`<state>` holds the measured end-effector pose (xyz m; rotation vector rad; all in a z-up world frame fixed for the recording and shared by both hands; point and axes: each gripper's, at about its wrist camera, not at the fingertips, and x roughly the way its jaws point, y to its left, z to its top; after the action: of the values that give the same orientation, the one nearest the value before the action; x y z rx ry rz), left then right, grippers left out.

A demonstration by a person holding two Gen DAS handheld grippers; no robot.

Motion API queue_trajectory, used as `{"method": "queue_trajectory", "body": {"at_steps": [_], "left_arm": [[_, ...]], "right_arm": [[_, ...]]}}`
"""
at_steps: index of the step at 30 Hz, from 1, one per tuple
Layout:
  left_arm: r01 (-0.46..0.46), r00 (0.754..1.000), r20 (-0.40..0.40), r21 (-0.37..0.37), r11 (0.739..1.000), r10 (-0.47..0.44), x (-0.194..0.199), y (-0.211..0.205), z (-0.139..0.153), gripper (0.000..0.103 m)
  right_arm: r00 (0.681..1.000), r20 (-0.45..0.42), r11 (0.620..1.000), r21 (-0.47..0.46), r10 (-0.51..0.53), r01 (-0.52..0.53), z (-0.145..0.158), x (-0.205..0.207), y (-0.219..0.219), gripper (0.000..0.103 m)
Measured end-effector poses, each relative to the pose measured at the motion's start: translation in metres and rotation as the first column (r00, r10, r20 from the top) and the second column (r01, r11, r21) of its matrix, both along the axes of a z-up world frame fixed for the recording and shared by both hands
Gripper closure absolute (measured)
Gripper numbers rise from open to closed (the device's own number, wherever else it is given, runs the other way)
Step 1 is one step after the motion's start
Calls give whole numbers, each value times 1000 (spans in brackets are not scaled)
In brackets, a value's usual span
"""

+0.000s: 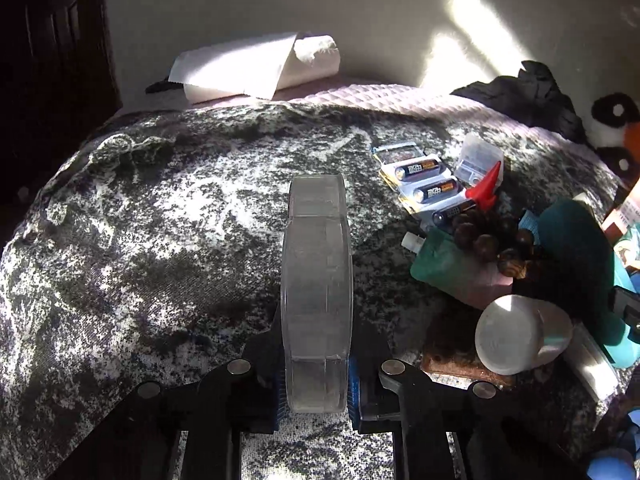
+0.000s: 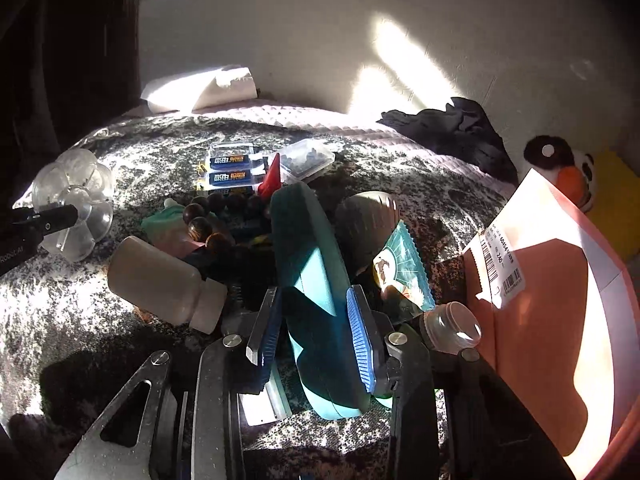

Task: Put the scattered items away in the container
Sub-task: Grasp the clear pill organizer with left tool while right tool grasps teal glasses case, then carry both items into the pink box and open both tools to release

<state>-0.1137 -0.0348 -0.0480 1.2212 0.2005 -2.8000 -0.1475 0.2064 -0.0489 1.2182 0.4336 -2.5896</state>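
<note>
Teal case [image 2: 316, 280] sits between right gripper [image 2: 316, 332] fingers, tilted

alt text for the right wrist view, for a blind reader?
The right gripper clamps a teal case above a mottled grey blanket strewn with batteries, wooden beads and a bottle. At left, the left gripper holds a clear flower-shaped box.
</note>
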Motion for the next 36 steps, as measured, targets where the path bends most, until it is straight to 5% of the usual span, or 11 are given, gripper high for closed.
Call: {"method": "queue_trajectory", "body": {"at_steps": [3, 5, 11, 21, 36], "left_arm": [[6, 1000, 20, -29, 1000, -6, -4, 4, -10, 86], [1, 999, 34, -27, 1000, 0, -7, 4, -16, 85], [-25, 999, -37, -49, 998, 24, -1, 2, -3, 86], [-58, 990, -131, 4, 998, 58, 35, -2, 43, 86], [23, 979, -204, 28, 999, -16, 98, 31, 118, 86]], "right_arm": [[1000, 8, 1000, 25, -12, 11, -4, -1, 2, 65], [1000, 13, 999, 41, -19, 19, -6, -2, 4, 49], [999, -10, 999, -27, -35, 35, 3, -7, 16, 61], [978, -178, 995, 18, 104, -103, 56, 45, -20, 62], [949, -270, 967, -148, 164, -210, 145, 113, -10, 62]]}}
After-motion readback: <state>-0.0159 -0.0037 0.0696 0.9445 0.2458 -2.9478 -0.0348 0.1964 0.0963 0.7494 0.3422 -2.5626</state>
